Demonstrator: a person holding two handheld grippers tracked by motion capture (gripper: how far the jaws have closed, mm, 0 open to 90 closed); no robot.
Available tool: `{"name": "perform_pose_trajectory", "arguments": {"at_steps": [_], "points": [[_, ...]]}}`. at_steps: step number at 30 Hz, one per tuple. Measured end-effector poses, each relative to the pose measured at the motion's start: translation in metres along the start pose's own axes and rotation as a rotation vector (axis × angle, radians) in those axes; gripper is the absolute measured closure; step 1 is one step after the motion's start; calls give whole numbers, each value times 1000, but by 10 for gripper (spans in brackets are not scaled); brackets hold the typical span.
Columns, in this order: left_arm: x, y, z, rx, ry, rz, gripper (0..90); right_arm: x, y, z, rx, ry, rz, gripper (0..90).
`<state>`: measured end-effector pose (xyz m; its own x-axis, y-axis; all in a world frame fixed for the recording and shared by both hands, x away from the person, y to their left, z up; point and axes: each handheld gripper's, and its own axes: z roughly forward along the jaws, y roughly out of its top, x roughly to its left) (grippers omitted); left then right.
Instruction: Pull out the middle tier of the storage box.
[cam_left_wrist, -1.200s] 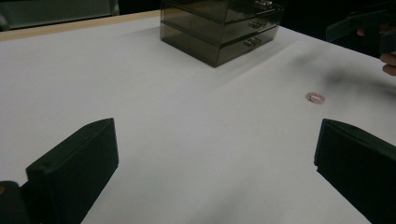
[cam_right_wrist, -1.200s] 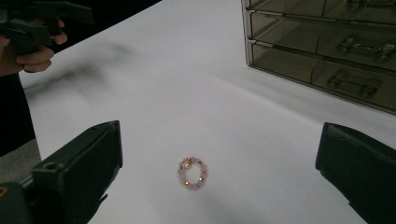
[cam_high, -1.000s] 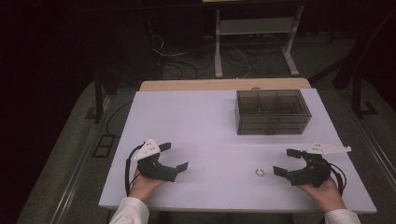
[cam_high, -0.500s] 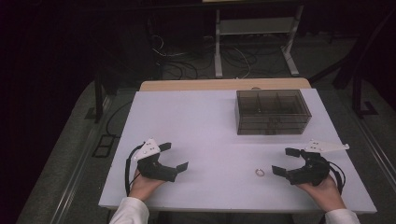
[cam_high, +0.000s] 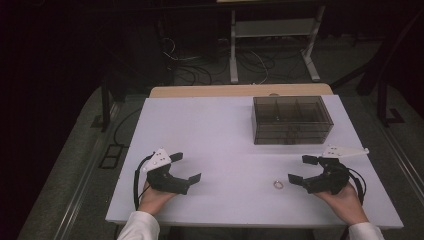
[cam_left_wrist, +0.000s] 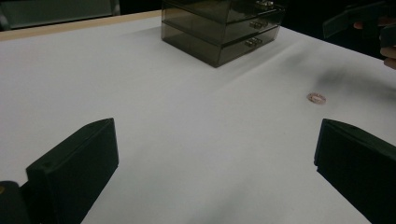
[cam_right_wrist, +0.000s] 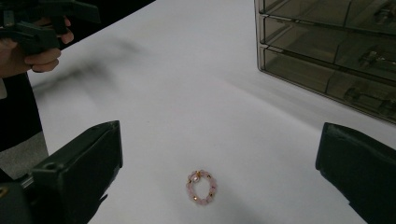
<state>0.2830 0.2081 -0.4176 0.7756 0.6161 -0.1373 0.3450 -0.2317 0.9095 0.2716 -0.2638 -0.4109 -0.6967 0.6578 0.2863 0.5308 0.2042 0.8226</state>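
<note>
A small pink beaded ring (cam_high: 278, 184) lies on the white table (cam_high: 225, 130), near the front right. In the right gripper view the ring (cam_right_wrist: 201, 187) rests between and just ahead of my wide-apart jaws. My right gripper (cam_high: 301, 169) is open, just right of the ring, pointing left. My left gripper (cam_high: 186, 167) is open at the front left, holding nothing; from the left gripper view the ring (cam_left_wrist: 316, 98) lies far off to the right. A smoky transparent drawer box (cam_high: 291, 119) stands at the back right, drawers shut.
The drawer box (cam_right_wrist: 336, 46) rises close on the right of the right gripper view. A wooden table edge (cam_high: 240, 91) runs behind the white surface. Cables and a metal stand (cam_high: 272, 30) sit on the floor beyond.
My right gripper has slid slightly left and nearer the table front, closing in on the ring. The left gripper has stayed in place.
</note>
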Motion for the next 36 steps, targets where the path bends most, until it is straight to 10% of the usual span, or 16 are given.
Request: {"name": "perform_pose_trajectory", "arguments": {"at_steps": [36], "points": [[0,0,2,0,4,-4,0,-12,27,11,40,7,30,2]]}}
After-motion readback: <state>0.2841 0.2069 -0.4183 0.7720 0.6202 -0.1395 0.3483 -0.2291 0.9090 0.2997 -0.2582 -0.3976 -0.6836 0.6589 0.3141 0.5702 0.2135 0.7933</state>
